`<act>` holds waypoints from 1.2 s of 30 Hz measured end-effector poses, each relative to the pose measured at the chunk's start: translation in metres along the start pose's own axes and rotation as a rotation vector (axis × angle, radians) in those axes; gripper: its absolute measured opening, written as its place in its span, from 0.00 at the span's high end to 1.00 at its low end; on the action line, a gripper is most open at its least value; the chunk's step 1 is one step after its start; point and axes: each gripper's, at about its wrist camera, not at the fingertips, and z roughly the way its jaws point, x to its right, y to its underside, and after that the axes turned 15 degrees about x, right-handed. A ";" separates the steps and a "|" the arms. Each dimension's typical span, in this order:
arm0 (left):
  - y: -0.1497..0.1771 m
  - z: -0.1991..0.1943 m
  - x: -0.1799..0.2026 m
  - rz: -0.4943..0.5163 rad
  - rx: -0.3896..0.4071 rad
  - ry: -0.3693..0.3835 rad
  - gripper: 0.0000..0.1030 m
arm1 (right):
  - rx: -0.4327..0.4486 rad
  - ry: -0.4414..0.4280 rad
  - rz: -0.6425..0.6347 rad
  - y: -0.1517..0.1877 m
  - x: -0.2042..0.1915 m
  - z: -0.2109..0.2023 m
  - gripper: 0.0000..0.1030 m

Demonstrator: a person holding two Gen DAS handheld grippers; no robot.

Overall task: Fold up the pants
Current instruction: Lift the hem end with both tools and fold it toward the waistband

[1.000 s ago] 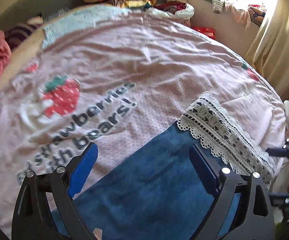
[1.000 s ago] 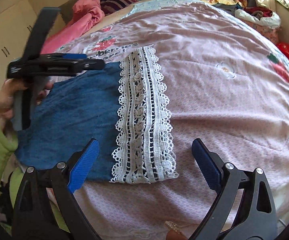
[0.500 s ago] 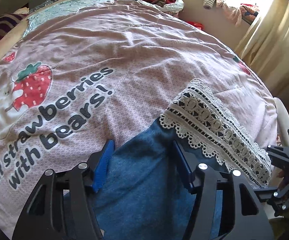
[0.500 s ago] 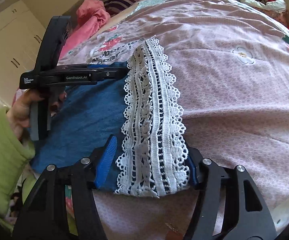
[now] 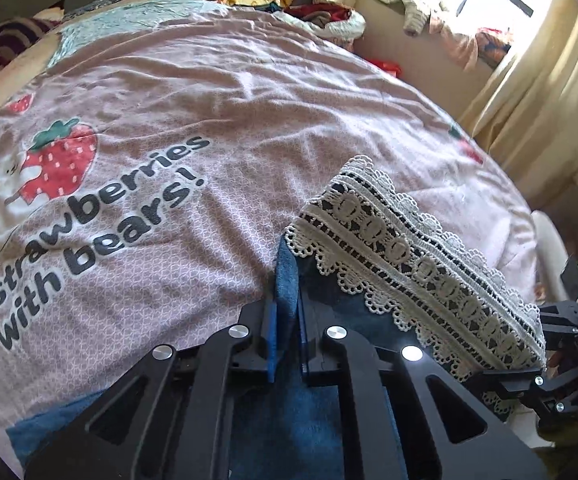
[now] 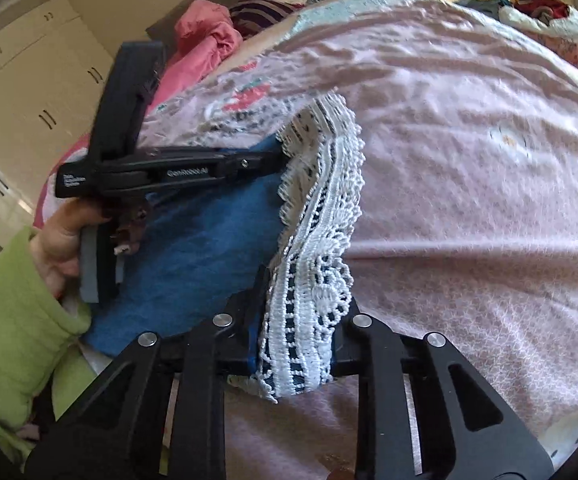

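We pinch the pants [image 5: 321, 432] on the bed [image 5: 217, 92]: left gripper [image 5: 287, 312] just clamped on blue fabric, right gripper [image 6: 295, 344] just closed on the lace hem [image 6: 321, 208].

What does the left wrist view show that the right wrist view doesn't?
Left wrist only: the printed lettering "Eat strawberries with bears!", a bright window with cream curtains, and the left gripper seen from behind, whose jaws have just been closing and now pinch a ridge of blue denim.

Right wrist only: white cupboard doors, a green sleeve, the hand holding the left gripper, and the right gripper, also just closed, clamped on the lace end.

Both: the blue denim pants with white lace trim on the pink bedspread.
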 end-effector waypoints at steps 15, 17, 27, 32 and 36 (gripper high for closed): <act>0.005 -0.103 -0.053 -0.188 0.202 0.024 0.93 | 0.036 -0.220 -0.274 -0.018 -0.133 0.002 0.85; 0.020 -0.115 -0.070 -0.219 0.209 -0.004 0.92 | 0.008 -0.244 -0.314 -0.009 -0.151 0.015 0.85; 0.095 -0.176 -0.133 -0.438 0.239 -0.169 0.76 | -0.142 -0.273 -0.459 0.040 -0.208 0.056 0.85; 0.116 -0.219 -0.155 -0.542 0.338 -0.212 0.71 | -0.153 -0.288 -0.558 0.054 -0.238 0.055 0.85; 0.127 -0.231 -0.164 -0.600 0.356 -0.206 0.66 | -0.178 -0.317 -0.634 0.072 -0.258 0.064 0.79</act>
